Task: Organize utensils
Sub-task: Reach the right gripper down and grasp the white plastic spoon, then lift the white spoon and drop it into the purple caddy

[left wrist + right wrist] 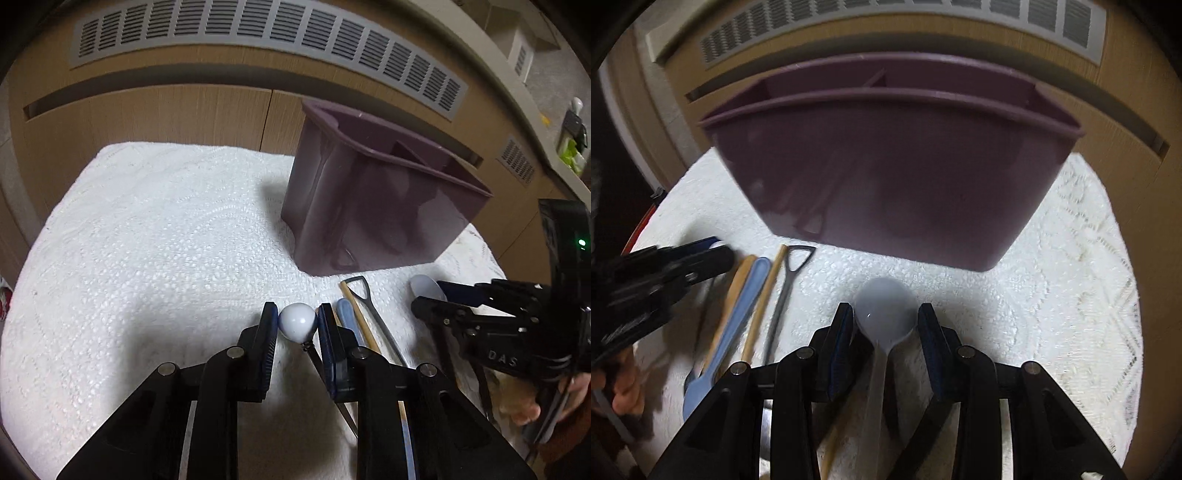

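In the left wrist view my left gripper (297,310) is shut on the white ball-shaped head (297,325) of a dark-handled utensil lying on the white cloth (147,240). Both pads touch the head's sides. My right gripper (885,312) is open and straddles the bowl of a pale plastic spoon (884,301) that lies flat, its handle running back between the fingers. From the left wrist, the right gripper (434,297) hangs over that spoon (424,284). A purple divided caddy (369,206) (886,166) stands just behind the utensils.
Between the grippers lie a blue-handled utensil (746,295), a wooden stick (768,288), a wooden spatula (738,280) and a grey metal utensil with a triangular loop (783,291). A wooden cabinet with a vent (258,33) rises behind the table. A hand (524,406) holds the right gripper.
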The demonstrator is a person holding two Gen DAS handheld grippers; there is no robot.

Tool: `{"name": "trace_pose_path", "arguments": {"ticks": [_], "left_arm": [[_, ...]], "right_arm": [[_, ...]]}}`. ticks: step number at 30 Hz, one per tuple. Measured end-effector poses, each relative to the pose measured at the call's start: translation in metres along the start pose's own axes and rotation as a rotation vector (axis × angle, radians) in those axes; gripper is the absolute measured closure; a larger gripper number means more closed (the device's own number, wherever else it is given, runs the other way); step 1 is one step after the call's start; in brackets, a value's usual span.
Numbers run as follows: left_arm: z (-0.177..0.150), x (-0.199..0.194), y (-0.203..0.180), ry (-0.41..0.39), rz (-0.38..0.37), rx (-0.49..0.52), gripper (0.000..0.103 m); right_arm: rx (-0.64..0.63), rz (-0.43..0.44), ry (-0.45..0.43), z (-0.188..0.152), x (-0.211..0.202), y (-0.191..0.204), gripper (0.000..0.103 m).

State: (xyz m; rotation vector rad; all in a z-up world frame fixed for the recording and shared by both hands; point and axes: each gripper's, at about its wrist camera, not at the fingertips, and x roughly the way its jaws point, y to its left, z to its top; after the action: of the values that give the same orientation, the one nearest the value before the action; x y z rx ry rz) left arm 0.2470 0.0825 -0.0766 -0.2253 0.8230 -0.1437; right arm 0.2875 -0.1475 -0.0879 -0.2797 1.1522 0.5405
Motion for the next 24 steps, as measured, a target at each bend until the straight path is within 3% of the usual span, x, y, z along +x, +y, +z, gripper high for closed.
{"name": "trace_pose_path", "arguments": {"ticks": [5,18,24], "left_arm": [[-0.003,-0.024,-0.013,-0.048,0.013,0.060,0.080],[0.000,-0.098,-0.048,-0.197,-0.001,0.185,0.080],[0.012,-0.113,-0.058,-0.239,0.002,0.213,0.080]], "right_arm": [[-0.061,-0.040,-0.042,-0.010,-0.019,0.015,0.072],[-0.110,-0.110,-0.311,-0.026,-0.122,0.017,0.073],[-0.083,-0.091,-0.334,-0.027,-0.138,0.006,0.073]]}}
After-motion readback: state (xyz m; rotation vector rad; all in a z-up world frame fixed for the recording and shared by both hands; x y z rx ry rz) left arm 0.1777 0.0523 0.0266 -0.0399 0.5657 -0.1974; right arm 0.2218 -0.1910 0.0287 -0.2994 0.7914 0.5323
